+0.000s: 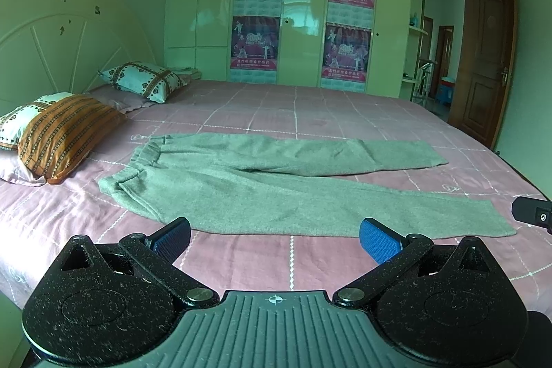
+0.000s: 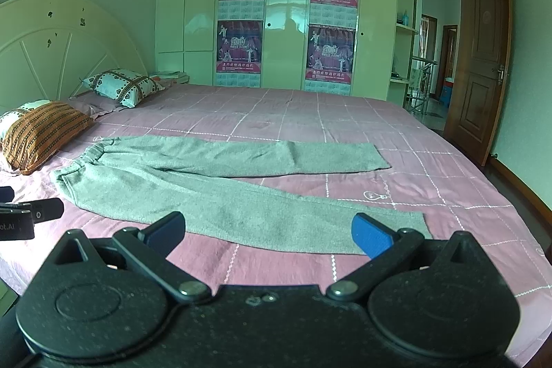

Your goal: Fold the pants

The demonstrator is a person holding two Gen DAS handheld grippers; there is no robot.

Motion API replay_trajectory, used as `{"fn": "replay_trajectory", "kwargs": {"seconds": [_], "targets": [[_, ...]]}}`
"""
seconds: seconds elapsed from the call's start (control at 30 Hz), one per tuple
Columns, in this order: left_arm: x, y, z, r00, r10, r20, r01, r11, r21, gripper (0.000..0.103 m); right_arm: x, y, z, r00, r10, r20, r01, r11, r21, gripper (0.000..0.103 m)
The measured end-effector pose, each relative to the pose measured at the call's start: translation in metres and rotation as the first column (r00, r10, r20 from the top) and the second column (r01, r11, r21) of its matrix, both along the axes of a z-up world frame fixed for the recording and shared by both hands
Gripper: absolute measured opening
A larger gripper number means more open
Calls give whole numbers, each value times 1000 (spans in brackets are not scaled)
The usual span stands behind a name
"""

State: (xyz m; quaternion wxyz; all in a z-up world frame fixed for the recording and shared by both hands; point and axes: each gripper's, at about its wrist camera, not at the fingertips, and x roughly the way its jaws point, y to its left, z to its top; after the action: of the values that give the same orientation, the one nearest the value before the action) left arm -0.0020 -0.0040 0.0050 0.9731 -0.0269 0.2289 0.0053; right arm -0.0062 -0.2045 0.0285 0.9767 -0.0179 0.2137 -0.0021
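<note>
So, here is the room.
Pants: the gray pants (image 1: 262, 185) lie flat on the bed, unfolded, with the two legs spread a little apart like a thin V.
Waist: the stretchy waist end points to the pillows, and the leg ends point to the door side.
Bed: the bed (image 1: 310, 112) has a pink sheet with white lines that make squares.
Left gripper: the left gripper (image 1: 274, 238) is wide apart, with nothing between its blue pads. It hangs over the near edge of the bed, just in front of the closer pant leg, not touching it.
Right gripper: the right gripper (image 2: 267, 235) is wide apart too and holds nothing. It sits above the near edge, close to the end of the closer leg.
Pillows: an orange striped pillow (image 1: 65, 133) and a light pillow with hearts (image 1: 145, 80) rest by the headboard (image 1: 62, 37).
Wardrobe: a big pale wardrobe (image 2: 286, 6) stands behind the bed with four posters on its doors.
Door: a brown door (image 2: 479, 64) stands open at the right.
</note>
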Motion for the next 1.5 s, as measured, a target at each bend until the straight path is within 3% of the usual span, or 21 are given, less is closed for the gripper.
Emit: {"fn": "replay_trajectory", "kwargs": {"seconds": [1.5], "targets": [[-1,1,-3,1000,-3,-3,3,1000,6,103,2,2,1,1000,-1,3,1,1000,4,97]]}}
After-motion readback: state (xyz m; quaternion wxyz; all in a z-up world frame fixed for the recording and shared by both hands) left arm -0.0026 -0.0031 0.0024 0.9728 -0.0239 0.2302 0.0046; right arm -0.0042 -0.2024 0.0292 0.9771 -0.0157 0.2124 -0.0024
